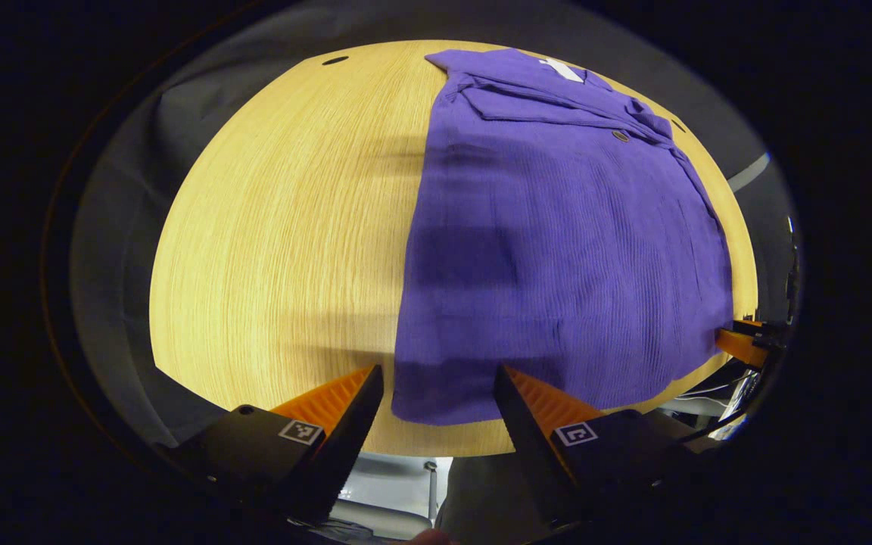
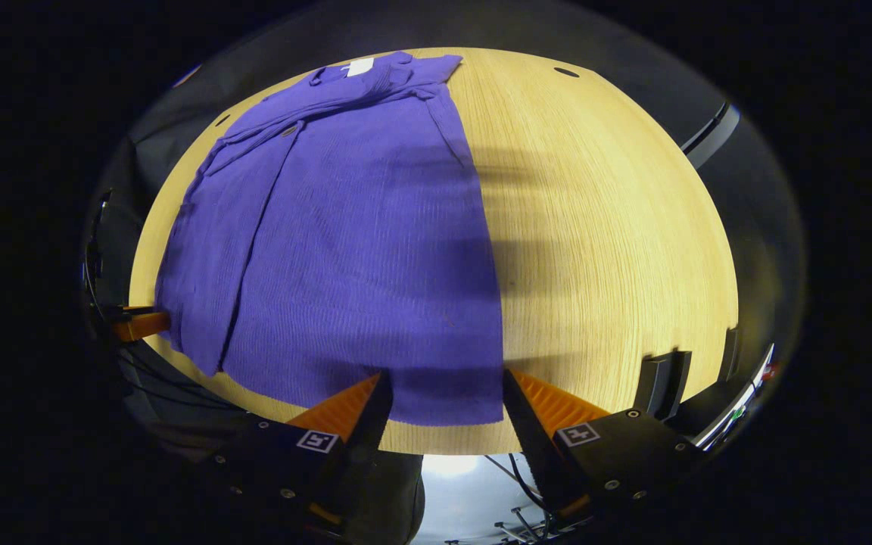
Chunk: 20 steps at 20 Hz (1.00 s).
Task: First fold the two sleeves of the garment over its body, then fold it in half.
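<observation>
Table [image 1: 277, 227], round, pale wood, takes most of both views. Shirt [image 1: 557, 250], purple, lies flat on it: right half of the frame in left gripper view, left-centre in right gripper view [image 2: 345, 250]. Collar w/ white tag at top of frame, hem at bottom, just inside the table edge.

Sleeves look already folded in. A sleeve [image 1: 557, 106] lies across the chest under the collar in left gripper view; a long folded strip [image 2: 216, 250] runs down the shirt's left side in right gripper view. So judged: sleeve step done, half-fold is next, not yet begun.

Left gripper [image 1: 440, 378] hangs over the hem's lower-left corner, fingers wide apart, nothing between them. Right gripper [image 2: 443, 382] over the hem's lower-right corner, fingers likewise spread, empty. Each gripper's tip also shows at the far edge of the other's view.

Next move prob. calls for: both drop to the hem corners, pinch all layers, lift together, carry hem up to the collar, keeping edges level so the folded sleeves don't slip out.
</observation>
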Motion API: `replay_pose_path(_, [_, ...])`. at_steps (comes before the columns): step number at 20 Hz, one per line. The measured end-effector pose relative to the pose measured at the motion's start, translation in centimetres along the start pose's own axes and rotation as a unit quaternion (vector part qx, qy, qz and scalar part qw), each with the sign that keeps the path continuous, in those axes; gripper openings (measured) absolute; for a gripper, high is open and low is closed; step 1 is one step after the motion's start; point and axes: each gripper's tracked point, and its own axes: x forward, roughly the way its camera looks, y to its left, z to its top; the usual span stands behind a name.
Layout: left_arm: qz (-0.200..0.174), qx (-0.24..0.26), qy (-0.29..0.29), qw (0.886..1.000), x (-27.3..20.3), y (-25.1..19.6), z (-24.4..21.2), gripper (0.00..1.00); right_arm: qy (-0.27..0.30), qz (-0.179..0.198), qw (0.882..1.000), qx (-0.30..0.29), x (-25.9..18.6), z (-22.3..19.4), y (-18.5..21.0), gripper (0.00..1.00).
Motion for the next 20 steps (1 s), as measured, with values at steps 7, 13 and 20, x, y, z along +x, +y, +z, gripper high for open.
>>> replay_pose_path(7, [-0.024, 0.009, 0.026, 0.999, 0.5, -1.6, 1.2, 0.45, 0.016, 0.027, 0.999, 0.038, 0.3, 0.7, 1.5, 0.29])
replay_pose_path(13, [-0.073, -0.028, 0.042, 0.996, -0.2, -2.5, 1.0, 0.07, 0.018, 0.078, 0.992, 0.102, -0.6, 1.8, 2.0, 0.08])
replay_pose_path(20, [-0.109, -0.047, 0.005, 0.993, -3.8, -2.9, 4.6, 0.05, -0.035, 0.113, 0.990, 0.081, -4.4, 7.2, 2.8, 0.07])
